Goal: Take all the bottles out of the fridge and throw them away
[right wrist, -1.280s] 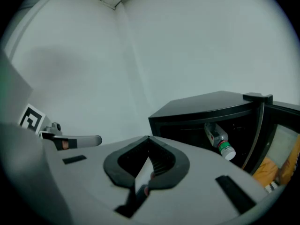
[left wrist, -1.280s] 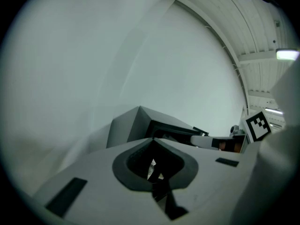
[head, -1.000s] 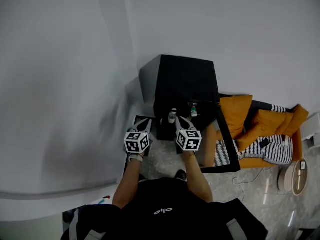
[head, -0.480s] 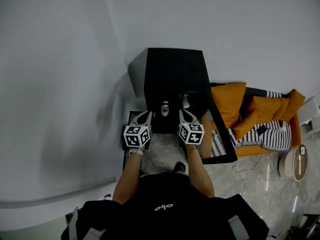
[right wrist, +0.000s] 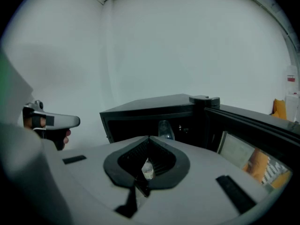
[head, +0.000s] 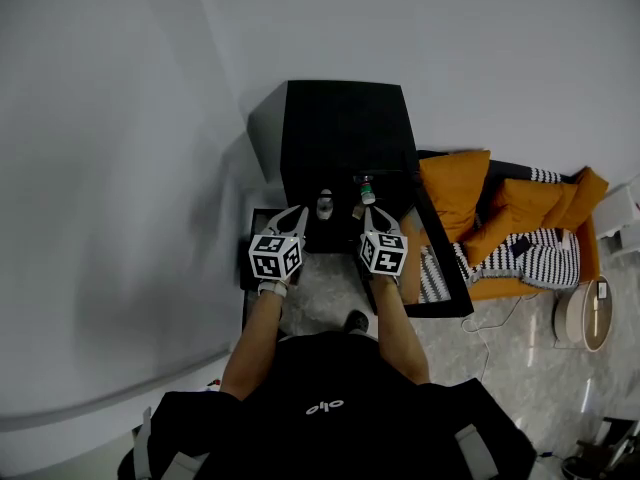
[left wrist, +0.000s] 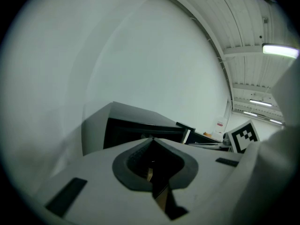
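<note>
Head view: black fridge (head: pixel 345 133) stood against the wall. Its door (head: pixel 440 268) hung open to the right, with orange cushions (head: pixel 455 193) just beyond it.

Left gripper (head: pixel 299 211) and right gripper (head: pixel 366 214) were both held in front of the opening. Each gripper's own view showed the jaws closed together with nothing between them.

Two bottles stood in the fridge's open front, near each other but apart. The clear bottle (head: pixel 324 204) lay between the two grippers in the picture. The green-label bottle (head: pixel 367 190) was just past the right gripper, toward the hinge side. Neither was touched. Shelf for each: could not tell. None was out yet.

Risks, as judged:
1. Door. The right arm ran close beside the open door. A sideways swing while carrying a bottle out could strike the door edge and jolt the grip.
2. Closed jaws. Going forward like this would ram a bottle rather than take it, tipping it or shoving it deeper. The jaws needed to open before the approach.
3. Neighbouring bottles. Jaws spread wide for one bottle could nudge the other over.
4. Bottle body. Round, smooth and probably light. A pinch high at the cap could let it pivot or slip out on the lift.
5. No bin could be picked out with certainty, so the drop-off might need a search with a bottle in hand.
</note>
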The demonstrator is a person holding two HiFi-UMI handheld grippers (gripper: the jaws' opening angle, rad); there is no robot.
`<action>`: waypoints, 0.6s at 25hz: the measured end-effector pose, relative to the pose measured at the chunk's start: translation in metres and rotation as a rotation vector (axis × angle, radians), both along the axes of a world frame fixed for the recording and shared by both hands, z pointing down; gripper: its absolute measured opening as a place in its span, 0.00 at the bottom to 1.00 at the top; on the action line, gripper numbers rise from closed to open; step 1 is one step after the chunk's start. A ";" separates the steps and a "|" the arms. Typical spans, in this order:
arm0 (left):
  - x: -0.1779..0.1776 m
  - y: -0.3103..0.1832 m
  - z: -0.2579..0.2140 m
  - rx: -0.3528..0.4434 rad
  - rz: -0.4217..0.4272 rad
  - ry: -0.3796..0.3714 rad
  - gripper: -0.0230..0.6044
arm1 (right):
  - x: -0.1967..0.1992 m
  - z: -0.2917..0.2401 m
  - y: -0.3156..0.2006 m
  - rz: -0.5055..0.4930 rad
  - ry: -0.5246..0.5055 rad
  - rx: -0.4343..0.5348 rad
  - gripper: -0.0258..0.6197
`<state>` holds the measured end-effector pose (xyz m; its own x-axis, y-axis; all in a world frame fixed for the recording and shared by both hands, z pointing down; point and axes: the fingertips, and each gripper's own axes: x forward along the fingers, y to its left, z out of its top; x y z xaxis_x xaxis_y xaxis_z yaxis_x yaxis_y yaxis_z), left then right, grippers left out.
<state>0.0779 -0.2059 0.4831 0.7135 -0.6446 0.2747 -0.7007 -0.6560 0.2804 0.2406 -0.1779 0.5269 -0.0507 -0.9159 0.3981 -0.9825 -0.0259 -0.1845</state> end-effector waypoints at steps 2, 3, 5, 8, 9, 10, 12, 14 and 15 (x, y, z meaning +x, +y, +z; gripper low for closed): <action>0.008 0.000 -0.001 0.005 0.018 -0.007 0.05 | 0.006 0.009 -0.004 0.005 0.007 -0.012 0.04; 0.012 0.000 -0.002 0.009 0.028 -0.012 0.05 | 0.010 0.013 -0.007 0.006 0.010 -0.015 0.04; 0.021 0.001 -0.003 0.016 0.049 -0.021 0.05 | 0.017 0.021 -0.014 0.007 0.011 -0.018 0.06; 0.033 0.003 -0.003 0.021 0.070 -0.033 0.05 | 0.025 0.037 -0.027 -0.007 0.013 -0.045 0.21; 0.036 0.002 -0.003 0.022 0.074 -0.037 0.05 | 0.026 0.044 -0.033 -0.015 0.013 -0.061 0.28; 0.038 0.001 -0.002 0.022 0.078 -0.041 0.05 | 0.027 0.052 -0.039 -0.021 0.013 -0.077 0.35; 0.043 0.000 -0.001 0.023 0.084 -0.051 0.05 | 0.031 0.067 -0.049 -0.028 0.021 -0.110 0.42; 0.046 -0.001 0.001 0.022 0.087 -0.061 0.05 | 0.034 0.081 -0.057 -0.033 0.037 -0.138 0.45; 0.046 -0.001 0.001 0.022 0.087 -0.066 0.05 | 0.034 0.086 -0.060 -0.035 0.044 -0.147 0.45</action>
<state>0.1238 -0.2072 0.4841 0.7478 -0.5873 0.3096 -0.6572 -0.7208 0.2202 0.2751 -0.2379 0.6132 -0.0612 -0.8455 0.5305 -0.9903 -0.0148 -0.1378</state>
